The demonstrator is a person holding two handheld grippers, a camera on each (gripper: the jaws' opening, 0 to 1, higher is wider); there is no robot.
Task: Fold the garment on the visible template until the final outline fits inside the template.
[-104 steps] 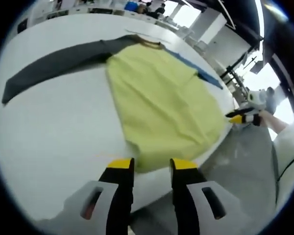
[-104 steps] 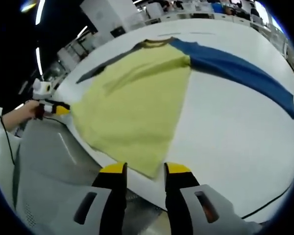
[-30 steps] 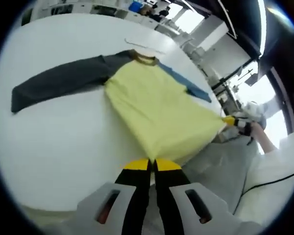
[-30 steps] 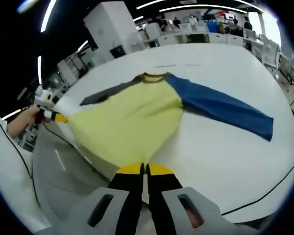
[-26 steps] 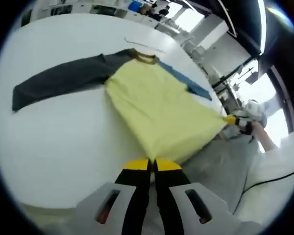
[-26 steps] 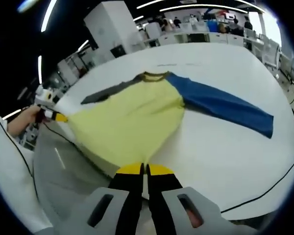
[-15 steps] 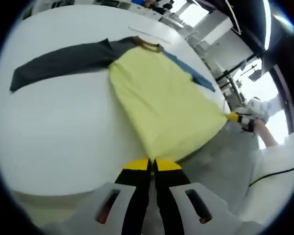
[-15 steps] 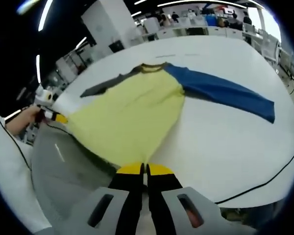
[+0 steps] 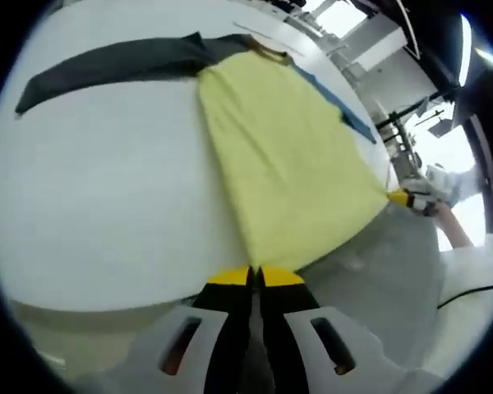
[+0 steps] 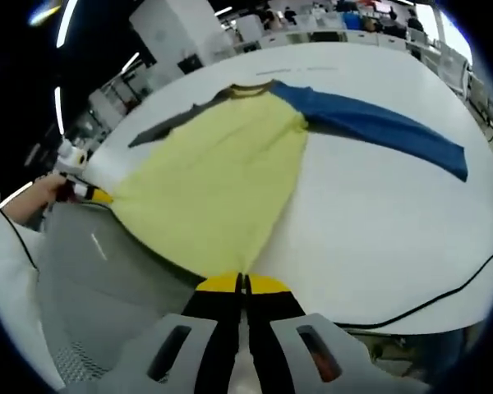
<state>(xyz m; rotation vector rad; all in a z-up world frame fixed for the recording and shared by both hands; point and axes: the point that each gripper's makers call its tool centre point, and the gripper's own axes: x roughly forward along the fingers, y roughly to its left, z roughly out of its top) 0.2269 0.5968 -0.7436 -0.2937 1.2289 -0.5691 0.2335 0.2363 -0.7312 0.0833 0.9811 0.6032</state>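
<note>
A long-sleeved shirt point(image 9: 287, 156) with a yellow body, one dark grey sleeve point(image 9: 115, 61) and one blue sleeve point(image 10: 378, 123) lies spread on a white table point(image 9: 99, 205). Its hem hangs off the near table edge, stretched between both grippers. My left gripper point(image 9: 255, 277) is shut on one bottom corner of the yellow hem. My right gripper point(image 10: 242, 283) is shut on the other bottom corner. Each view has the other gripper far off at the hem's opposite corner: the right gripper point(image 9: 403, 198) in the left gripper view, the left gripper point(image 10: 94, 195) in the right gripper view.
A thin black cable point(image 10: 444, 300) runs along the table's near edge on the right. A person's hand point(image 10: 33, 199) and white sleeve hold the far gripper. Grey floor point(image 10: 107, 279) lies below the table edge. Desks and equipment stand far behind the table.
Both cameras have dropped lower and closer to the table edge. The shirt's hem stays pinched in both grippers and looks more stretched out.
</note>
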